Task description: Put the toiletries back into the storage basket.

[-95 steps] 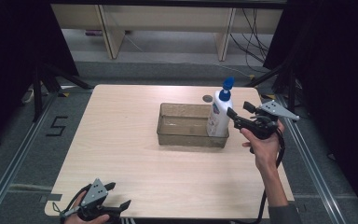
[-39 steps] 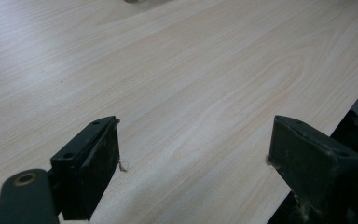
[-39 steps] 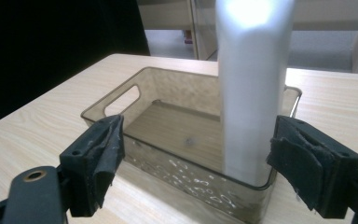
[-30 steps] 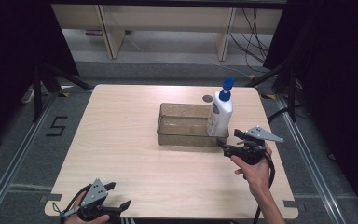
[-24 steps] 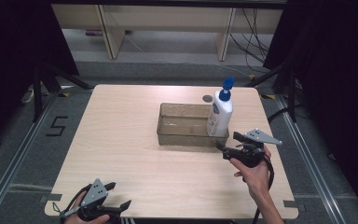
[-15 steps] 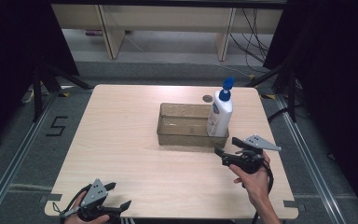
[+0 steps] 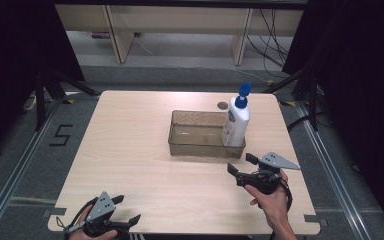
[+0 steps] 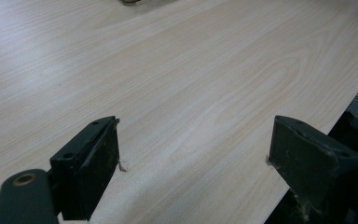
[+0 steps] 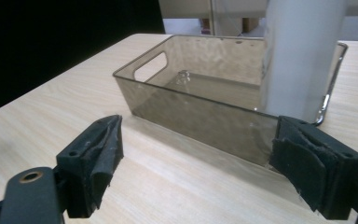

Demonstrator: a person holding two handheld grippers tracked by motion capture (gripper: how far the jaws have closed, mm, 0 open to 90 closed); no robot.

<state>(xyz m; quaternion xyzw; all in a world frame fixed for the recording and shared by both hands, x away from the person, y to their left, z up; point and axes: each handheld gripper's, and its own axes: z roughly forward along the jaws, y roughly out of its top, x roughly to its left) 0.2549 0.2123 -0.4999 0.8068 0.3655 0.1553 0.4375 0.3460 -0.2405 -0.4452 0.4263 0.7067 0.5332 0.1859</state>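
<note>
Bottle [image 7: 236, 123] stands upright in the bin's [image 7: 200, 145] right end; both tongs gape wide, empty.

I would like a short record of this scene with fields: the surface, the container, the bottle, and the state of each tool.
surface: light wooden table
container: clear smoky plastic bin, near the table's far right part
bottle: white bottle with blue pump top, upright in the bin's right end
left tool: open, holding nothing, at the near left edge
right tool: open, holding nothing, in front of the bin, apart from it
</note>
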